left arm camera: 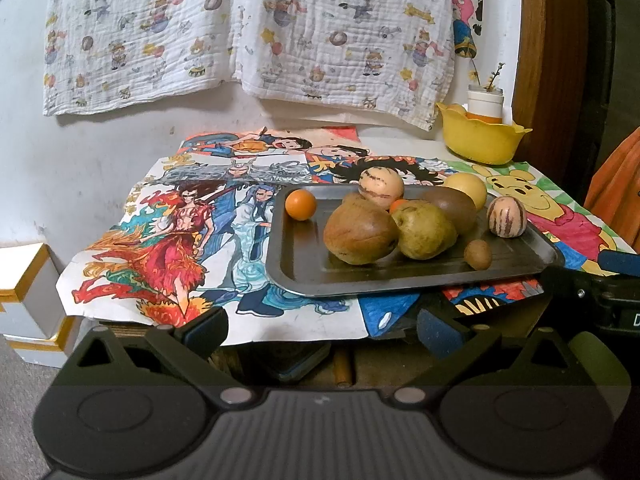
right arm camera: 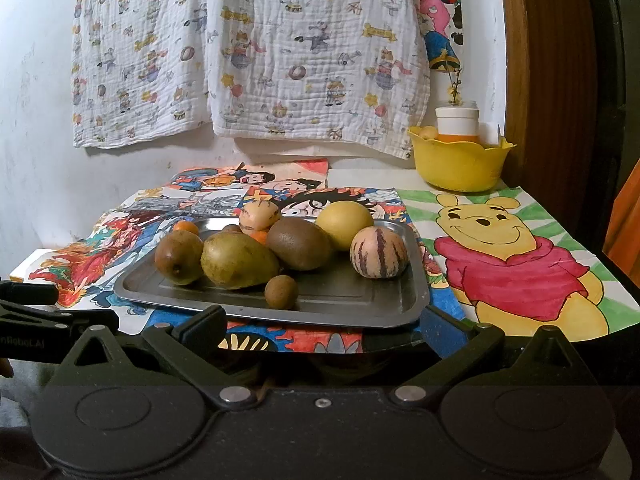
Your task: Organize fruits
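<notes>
A metal tray (left arm camera: pixel 304 276) (right arm camera: pixel 344 300) on the table holds several fruits: a brown pear (left arm camera: pixel 358 232) (right arm camera: pixel 178 256), a green pear (left arm camera: pixel 424 230) (right arm camera: pixel 238 260), a kiwi (left arm camera: pixel 454 204) (right arm camera: pixel 298 244), a yellow round fruit (left arm camera: pixel 468 188) (right arm camera: pixel 346 218), two striped melons (left arm camera: pixel 506 216) (right arm camera: pixel 378 252), a small orange (left arm camera: pixel 301 204) and a small brown fruit (left arm camera: pixel 478 254) (right arm camera: pixel 281 291). My left gripper (left arm camera: pixel 322 332) is open and empty before the table's front edge. My right gripper (right arm camera: pixel 324 330) is open and empty just before the tray's near rim.
A yellow bowl (left arm camera: pixel 482 140) (right arm camera: pixel 456 168) with a white jar stands at the back right. Coloured drawings cover the table. A printed cloth (left arm camera: pixel 240 28) hangs on the wall. A white box (left arm camera: pixel 28 300) stands at the lower left.
</notes>
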Tool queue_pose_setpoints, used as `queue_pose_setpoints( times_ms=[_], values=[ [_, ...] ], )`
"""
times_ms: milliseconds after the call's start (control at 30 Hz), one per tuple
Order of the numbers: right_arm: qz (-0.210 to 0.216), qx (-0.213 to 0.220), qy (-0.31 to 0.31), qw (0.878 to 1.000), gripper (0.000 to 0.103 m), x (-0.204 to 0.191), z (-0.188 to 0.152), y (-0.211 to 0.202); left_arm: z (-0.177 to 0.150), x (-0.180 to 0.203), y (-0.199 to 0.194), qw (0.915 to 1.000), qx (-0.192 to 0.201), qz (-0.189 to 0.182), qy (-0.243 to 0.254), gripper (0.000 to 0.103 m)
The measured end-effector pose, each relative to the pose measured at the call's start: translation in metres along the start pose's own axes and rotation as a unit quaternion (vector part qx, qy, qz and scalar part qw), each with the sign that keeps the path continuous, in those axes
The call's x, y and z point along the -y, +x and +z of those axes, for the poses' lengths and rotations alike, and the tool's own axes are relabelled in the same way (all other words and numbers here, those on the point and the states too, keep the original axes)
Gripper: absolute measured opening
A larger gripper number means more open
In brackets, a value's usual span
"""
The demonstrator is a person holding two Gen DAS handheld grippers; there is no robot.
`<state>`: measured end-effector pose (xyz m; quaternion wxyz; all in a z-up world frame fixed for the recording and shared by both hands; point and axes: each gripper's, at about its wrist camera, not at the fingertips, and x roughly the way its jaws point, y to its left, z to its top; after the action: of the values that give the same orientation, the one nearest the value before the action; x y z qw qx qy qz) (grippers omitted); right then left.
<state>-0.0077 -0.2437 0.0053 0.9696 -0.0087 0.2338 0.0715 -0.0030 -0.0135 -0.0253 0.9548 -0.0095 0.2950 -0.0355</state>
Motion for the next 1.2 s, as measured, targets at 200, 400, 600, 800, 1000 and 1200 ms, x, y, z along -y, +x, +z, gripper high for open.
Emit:
queue_pose_setpoints(
  times_ms=[200,400,600,800,1000,1200],
  values=[
    [0.001,-0.001,-0.001,1.0,0.102,0.0001,0.0002,0.0003,-0.0001,-0.001,0.0022,1.0,-0.008,0.001,-0.003,0.103],
    [0.003,-0.003,-0.004,1.0,0.102,-0.0034,-0.0047,0.0008,-0.0009,-0.002,0.0024,0.9999,-0.011,0.001,-0.012,0.103],
    [0.003,-0.003,-0.003,1.0,0.102,-0.002,-0.0029,0.0007,-0.0011,-0.0004,0.0015,0.9999,-0.009,0.001,-0.01,0.103],
    [0.003,-0.005,-0.004,1.0,0.102,-0.0031,-0.0038,0.0011,-0.001,-0.0002,0.0009,0.9999,-0.008,0.001,-0.01,0.103],
    [0.003,-0.005,-0.004,1.0,0.102,-0.0025,-0.0022,0.0014,-0.0006,0.0003,0.0005,0.9999,-0.008,0.002,-0.011,0.103],
    [0.003,-0.004,-0.004,1.0,0.102,-0.0029,-0.0029,0.0012,0.0,0.0,0.0003,0.9999,-0.009,0.002,-0.011,0.103]
  ],
)
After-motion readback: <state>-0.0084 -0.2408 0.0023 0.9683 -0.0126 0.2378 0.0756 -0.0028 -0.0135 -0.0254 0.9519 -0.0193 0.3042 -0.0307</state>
